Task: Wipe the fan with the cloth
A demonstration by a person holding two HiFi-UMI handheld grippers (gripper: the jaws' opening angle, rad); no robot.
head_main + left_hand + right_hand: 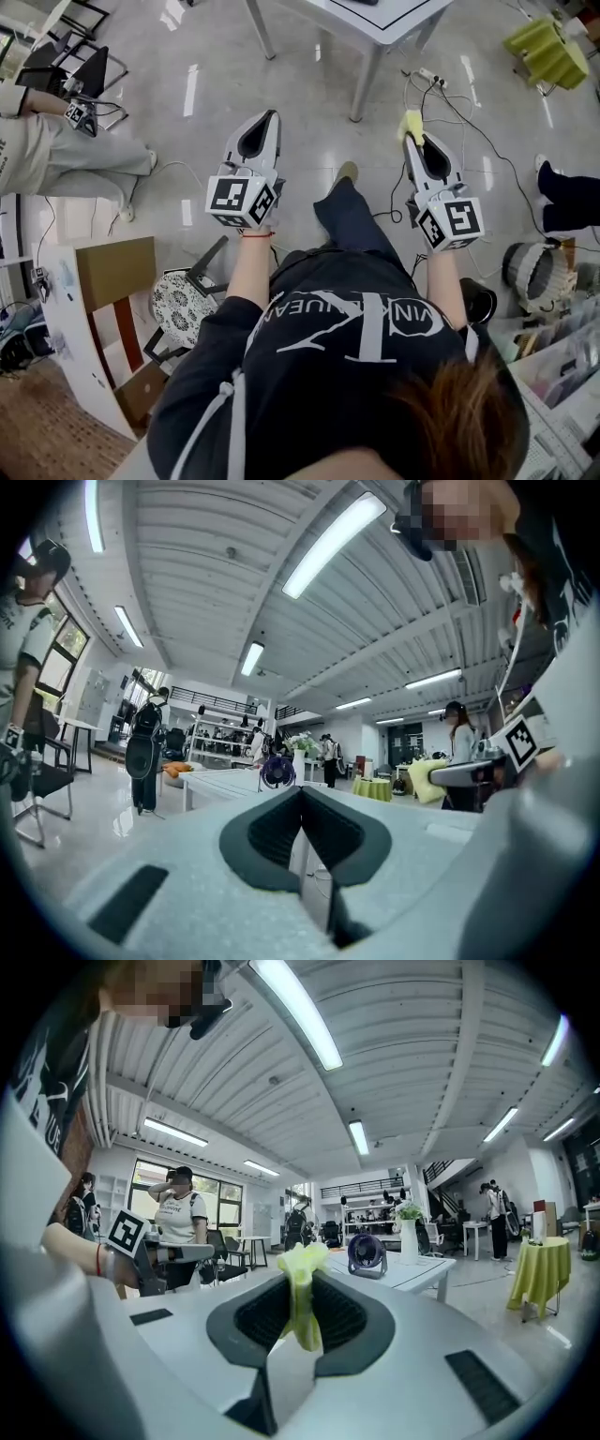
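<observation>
The person [337,375] stands on a pale, glossy floor [187,94] with both arms stretched out in front, each gripper held level. Ahead of them, well apart from the grippers, is a white table [412,1274]. Off to the far right sits a smaller round table draped in yellow-green [542,1269]. The left gripper [301,794] has its jaws pressed together with nothing between them. The right gripper [302,1283] is clamped on the yellow cloth [302,1288], which is bunched up above the tips and hangs down in the gap between the dark pads. On the white table stands the small dark fan [367,1255], facing this way, just to the left of a white vase [409,1237] holding greenery
</observation>
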